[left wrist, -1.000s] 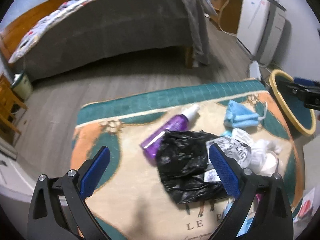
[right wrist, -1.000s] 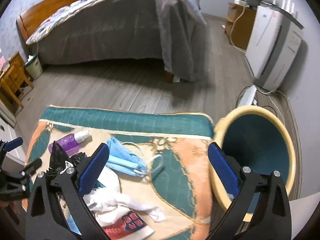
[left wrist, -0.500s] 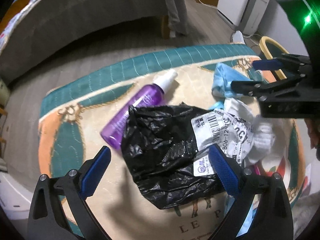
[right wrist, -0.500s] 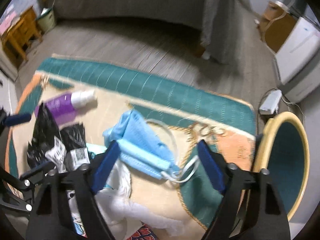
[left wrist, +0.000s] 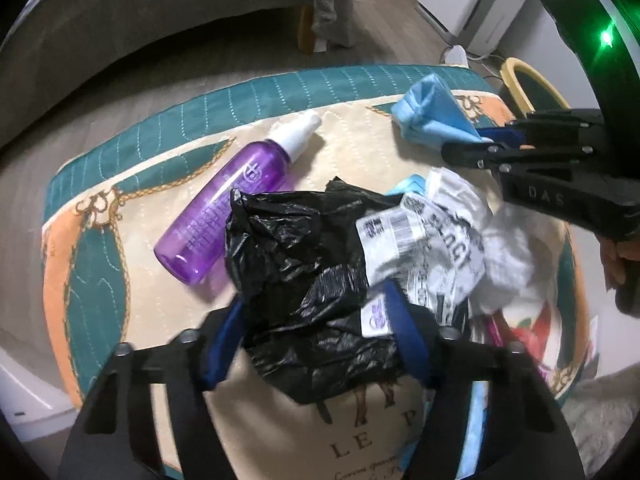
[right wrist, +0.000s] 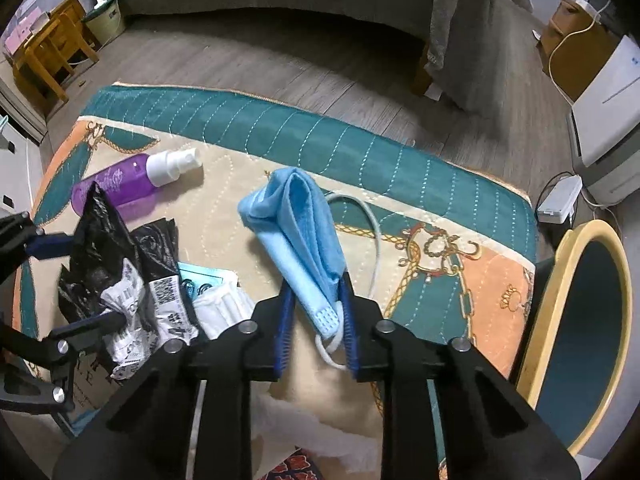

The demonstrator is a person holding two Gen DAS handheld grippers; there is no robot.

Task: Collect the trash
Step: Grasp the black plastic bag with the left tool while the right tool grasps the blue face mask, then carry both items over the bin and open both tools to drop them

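Down on the patterned rug (right wrist: 400, 160), the left gripper (left wrist: 316, 340) is closing its fingers around the crumpled black plastic bag (left wrist: 304, 256), while the right gripper (right wrist: 316, 320) is closing on the blue face mask (right wrist: 300, 232), its fingers pinching the near end.

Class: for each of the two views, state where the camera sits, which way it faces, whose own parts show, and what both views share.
Left wrist: on the left tongs, facing steeply down at the black bag between their closing jaws; the right tongs show too.
Right wrist: on the right tongs, facing down, closing on the blue mask; the left tongs show at left.
Shared: purple bottle, rug, bin.
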